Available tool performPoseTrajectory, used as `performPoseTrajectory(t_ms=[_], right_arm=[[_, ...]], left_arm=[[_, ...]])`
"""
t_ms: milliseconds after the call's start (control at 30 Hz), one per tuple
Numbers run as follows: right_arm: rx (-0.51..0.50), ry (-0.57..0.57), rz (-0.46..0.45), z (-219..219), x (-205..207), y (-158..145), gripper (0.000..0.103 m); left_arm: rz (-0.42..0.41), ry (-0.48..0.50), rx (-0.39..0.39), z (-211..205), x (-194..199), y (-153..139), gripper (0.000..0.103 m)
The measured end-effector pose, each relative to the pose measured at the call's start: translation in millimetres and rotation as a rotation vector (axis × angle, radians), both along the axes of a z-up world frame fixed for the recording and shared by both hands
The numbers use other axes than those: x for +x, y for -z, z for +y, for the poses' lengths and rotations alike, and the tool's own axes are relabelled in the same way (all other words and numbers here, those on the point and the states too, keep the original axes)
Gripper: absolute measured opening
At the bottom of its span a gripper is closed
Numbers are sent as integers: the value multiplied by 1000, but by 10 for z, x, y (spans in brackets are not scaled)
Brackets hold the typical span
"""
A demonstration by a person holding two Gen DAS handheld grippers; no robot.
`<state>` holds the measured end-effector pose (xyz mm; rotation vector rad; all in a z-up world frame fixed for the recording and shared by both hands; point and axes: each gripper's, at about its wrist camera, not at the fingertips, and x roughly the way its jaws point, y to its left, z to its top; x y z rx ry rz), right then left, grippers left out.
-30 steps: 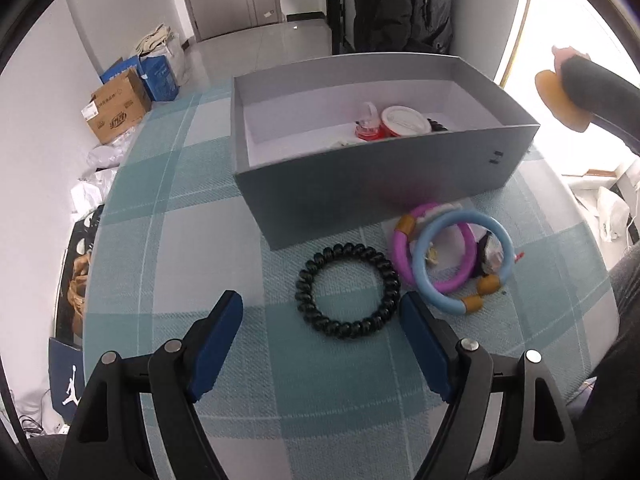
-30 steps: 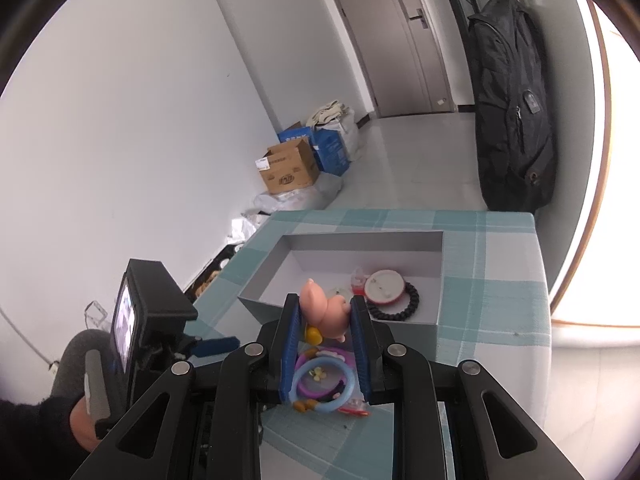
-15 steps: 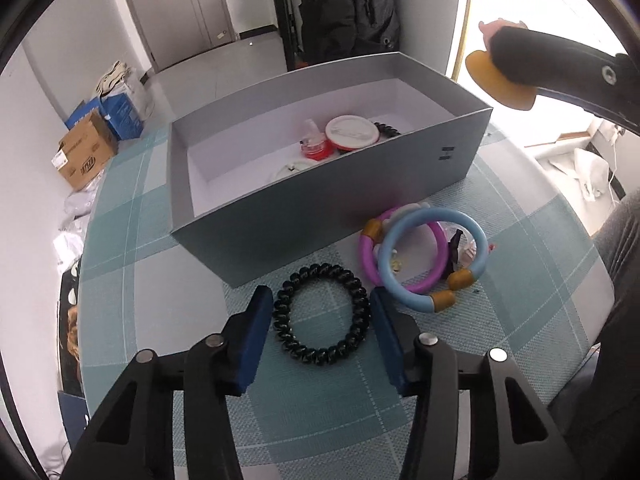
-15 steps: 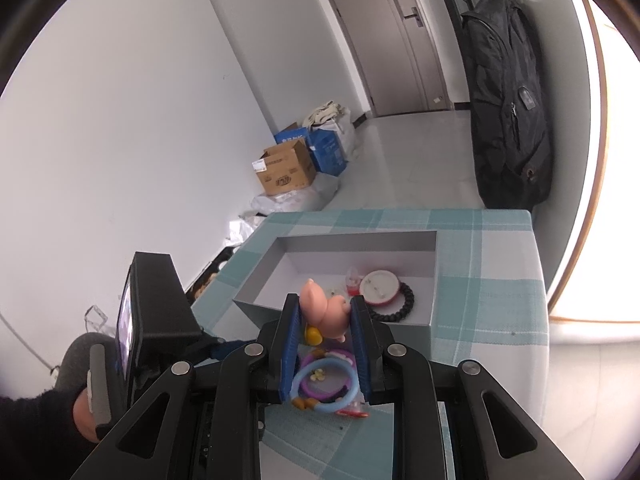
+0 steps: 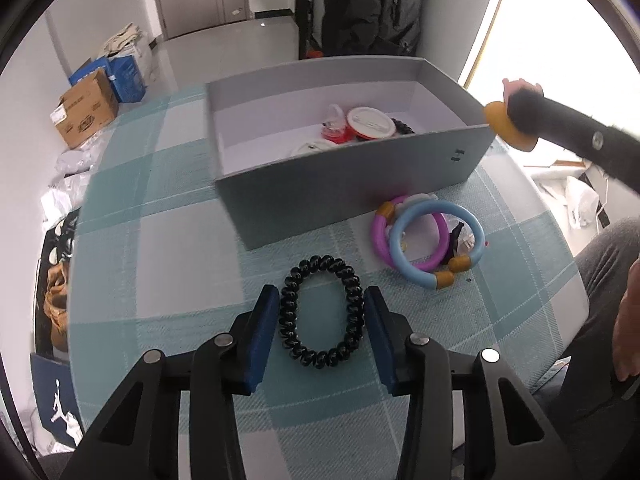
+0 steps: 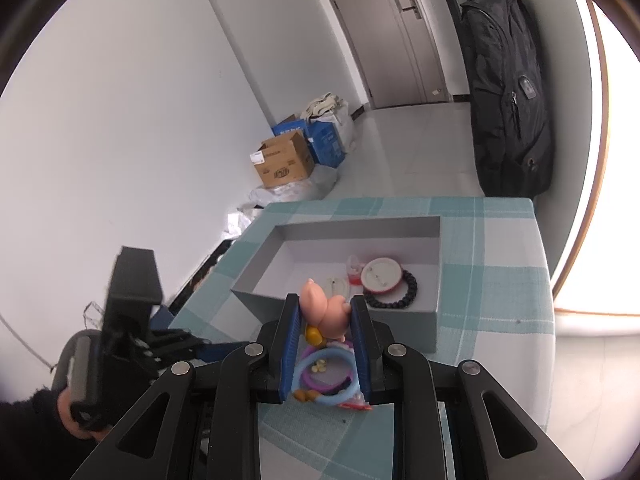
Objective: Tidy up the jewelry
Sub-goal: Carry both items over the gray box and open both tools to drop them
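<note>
A black spiral hair tie (image 5: 320,263) lies on the checked tablecloth between the blue pads of my left gripper (image 5: 320,312). The jaws are closing; both pads touch it and it is squeezed into an oval. To its right lie a blue bangle (image 5: 436,206) and a purple bangle (image 5: 376,236) with small bits inside them. Behind stands the open grey box (image 5: 352,184). My right gripper (image 6: 325,320) is shut on a pink figure (image 6: 316,300) with an orange base and hovers over the box's near wall (image 6: 400,326), above the bangles (image 6: 324,354).
The box holds a red-and-white round tin (image 5: 370,122), a small red bottle (image 5: 332,130) and a black bead bracelet (image 6: 394,300). A person's knee (image 5: 608,264) is at the table's right edge. A cardboard carton (image 5: 86,108) and a hanging backpack (image 6: 508,92) are beyond the table.
My left gripper's jaws have come in from wide apart onto the hair tie, which went from round to oval. The right gripper holds still with the pink figure.
</note>
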<state>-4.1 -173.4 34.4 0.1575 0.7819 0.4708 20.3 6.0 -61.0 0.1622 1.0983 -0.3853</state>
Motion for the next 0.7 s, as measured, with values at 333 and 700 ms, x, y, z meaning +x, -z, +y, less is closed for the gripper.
performPoseTrajectory(t_ms=[333, 700], right_arm=[[6, -2, 14, 12, -11, 36, 24], [43, -3, 3, 8, 119, -30, 24]], left_arm=[[-129, -62, -121, 76, -213, -448, 38], [-185, -112, -238, 170, 92, -671, 38]])
